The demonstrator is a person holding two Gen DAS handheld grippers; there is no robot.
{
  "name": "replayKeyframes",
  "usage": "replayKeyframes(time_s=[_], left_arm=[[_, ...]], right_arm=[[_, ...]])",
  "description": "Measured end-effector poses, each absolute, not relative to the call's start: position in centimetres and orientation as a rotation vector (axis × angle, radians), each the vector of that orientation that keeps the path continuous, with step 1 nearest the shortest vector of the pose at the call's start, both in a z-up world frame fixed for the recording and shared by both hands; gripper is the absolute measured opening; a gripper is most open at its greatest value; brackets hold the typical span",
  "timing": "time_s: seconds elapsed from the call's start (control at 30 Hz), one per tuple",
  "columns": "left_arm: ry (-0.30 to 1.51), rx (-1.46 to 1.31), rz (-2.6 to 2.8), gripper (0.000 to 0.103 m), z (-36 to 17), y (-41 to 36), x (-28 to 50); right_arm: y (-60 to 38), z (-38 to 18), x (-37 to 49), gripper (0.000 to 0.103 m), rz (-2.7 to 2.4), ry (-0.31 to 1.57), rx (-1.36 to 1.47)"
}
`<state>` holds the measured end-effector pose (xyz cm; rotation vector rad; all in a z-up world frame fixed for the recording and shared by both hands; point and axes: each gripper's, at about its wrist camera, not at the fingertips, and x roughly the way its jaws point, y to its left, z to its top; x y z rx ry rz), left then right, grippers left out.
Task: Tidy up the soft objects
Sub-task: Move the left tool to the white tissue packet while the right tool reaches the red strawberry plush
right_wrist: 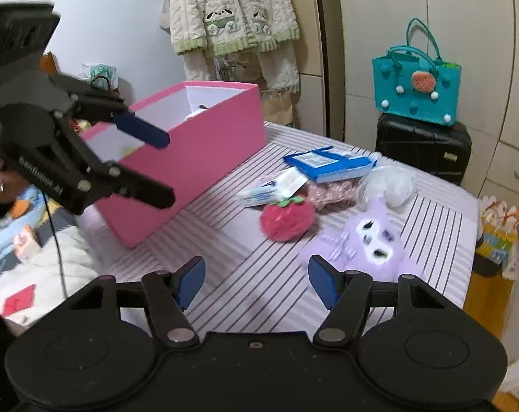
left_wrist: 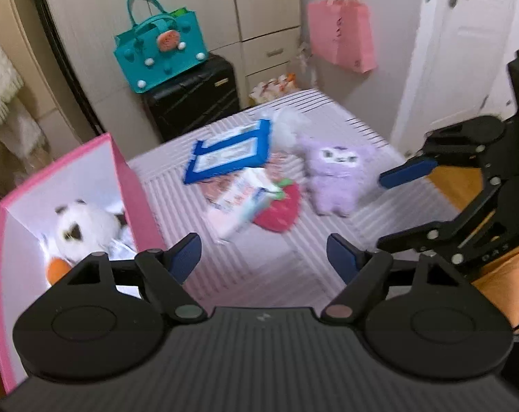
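On the striped bed (left_wrist: 259,274) lie a purple plush (left_wrist: 334,178) (right_wrist: 372,237), a red strawberry plush (left_wrist: 280,209) (right_wrist: 286,218) and a white fluffy plush (left_wrist: 286,127) (right_wrist: 389,182). A pink box (left_wrist: 132,189) (right_wrist: 197,151) stands at the left, with a white plush with black patches (left_wrist: 84,230) inside. My left gripper (left_wrist: 264,257) (right_wrist: 161,168) hovers open and empty beside the box. My right gripper (right_wrist: 256,274) (left_wrist: 393,206) is open and empty, above the bed just short of the purple plush.
A blue-framed board (left_wrist: 232,154), a white tube pack (left_wrist: 242,202) and a floral pouch (right_wrist: 331,192) lie among the plushes. A teal bag (right_wrist: 417,79) sits on a black suitcase (right_wrist: 424,147) by the wardrobe. A pink bag (left_wrist: 341,34) hangs near the door.
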<state>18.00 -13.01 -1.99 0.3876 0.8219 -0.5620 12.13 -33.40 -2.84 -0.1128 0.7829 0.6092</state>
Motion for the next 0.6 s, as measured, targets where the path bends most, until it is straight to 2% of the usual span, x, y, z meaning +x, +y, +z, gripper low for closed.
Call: replayKeyframes(time_s=[0.13,0.27,0.37,0.6], left_arm=[[0.847,0.483,-0.558,0.076,-2.9,-14.2,20.5],[0.893,0.567,-0.579,0.063,-3.9,-15.4,22.7],[0.953,0.620,-0.589,0.057,-4.7,-16.4,24.2],[0.968,0.654,-0.670,0.056,-5.5,-17.4,26.5]], right_arm=[[-33.0,-4.1,13.9,0.072,0.597,0.743,-0.170],[-31.6,-5.7,15.4,0.072,0.601,0.732,-0.221],[-30.3,-6.6,16.1,0.072,0.608,0.735,-0.254],[-28.5,-7.6,16.6,0.072,0.577,0.699,-0.298]])
